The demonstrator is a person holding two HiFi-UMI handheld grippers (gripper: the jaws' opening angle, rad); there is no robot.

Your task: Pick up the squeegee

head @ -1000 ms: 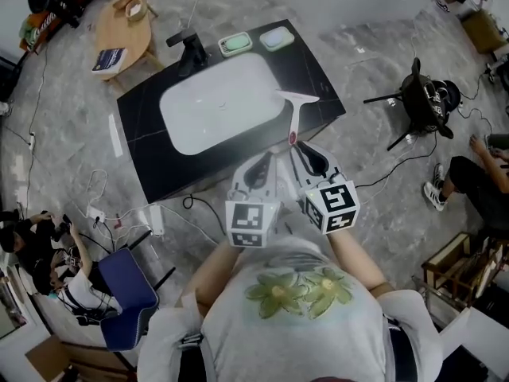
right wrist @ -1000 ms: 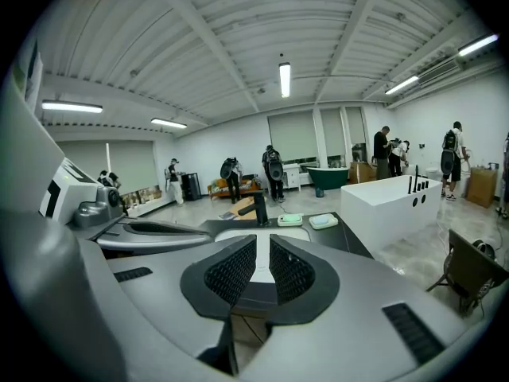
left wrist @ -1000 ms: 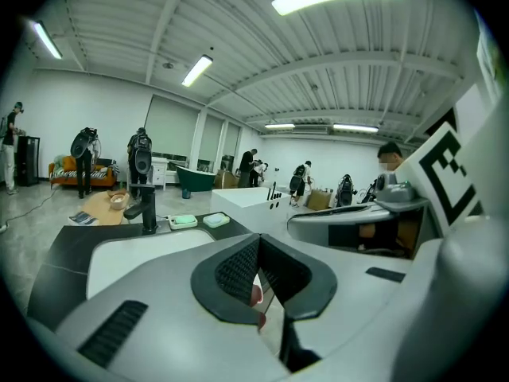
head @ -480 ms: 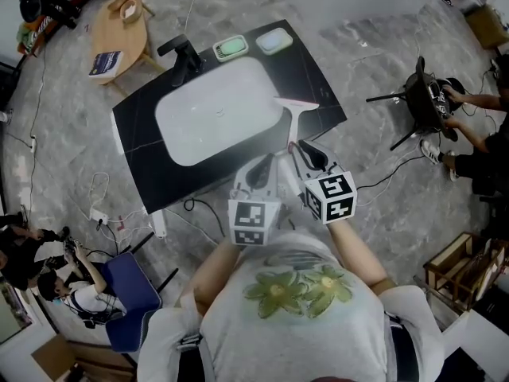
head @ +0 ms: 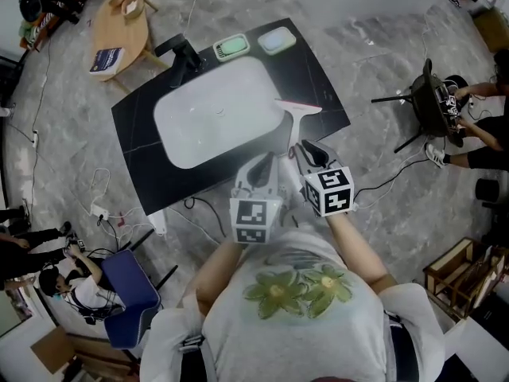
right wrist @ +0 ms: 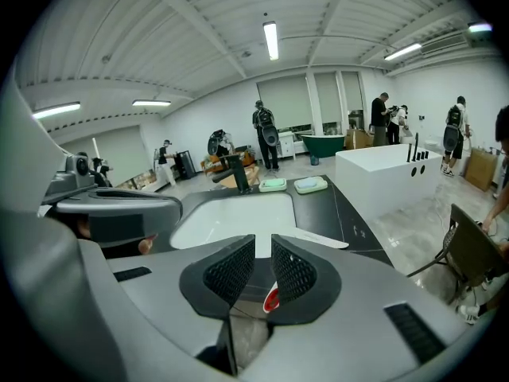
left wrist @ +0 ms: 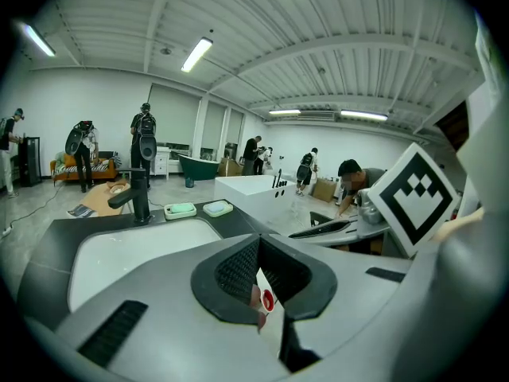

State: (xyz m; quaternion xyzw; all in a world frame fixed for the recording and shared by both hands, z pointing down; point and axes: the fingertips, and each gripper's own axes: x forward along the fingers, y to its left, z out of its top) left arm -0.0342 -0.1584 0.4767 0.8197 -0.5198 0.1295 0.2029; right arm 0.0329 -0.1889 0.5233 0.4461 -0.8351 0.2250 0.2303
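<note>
Head view: a black bench (head: 322,82) carries a white basin (head: 215,110). A tap (head: 184,54) stands at the far-left edge, and 2 soap dishes (head: 232,48) (head: 277,40) sit along the far edge. The squeegee (head: 296,116) lies flat by the basin's right rim, toward the bench's right corner. Its blade is farthest from the person and its handle runs back toward the near edge. The left gripper (head: 269,164) and the right gripper (head: 305,148) hang side by side over that near edge, with the handle's end between them.

Left gripper view: the jaws are drawn nearly together, leaving only a thin slit. The handle's white, red-marked tip shows in that slit. Whether the pads actually press on it is unclear. The tap and both dishes stand beyond, on the left.

Right gripper view: the jaws stand a narrow gap apart, clamping nothing, and the basin shows through the gap. The red tip sits low in the gap, at the right pad's inner edge. The blade rests on the bench just past the jaws, on the right.
</note>
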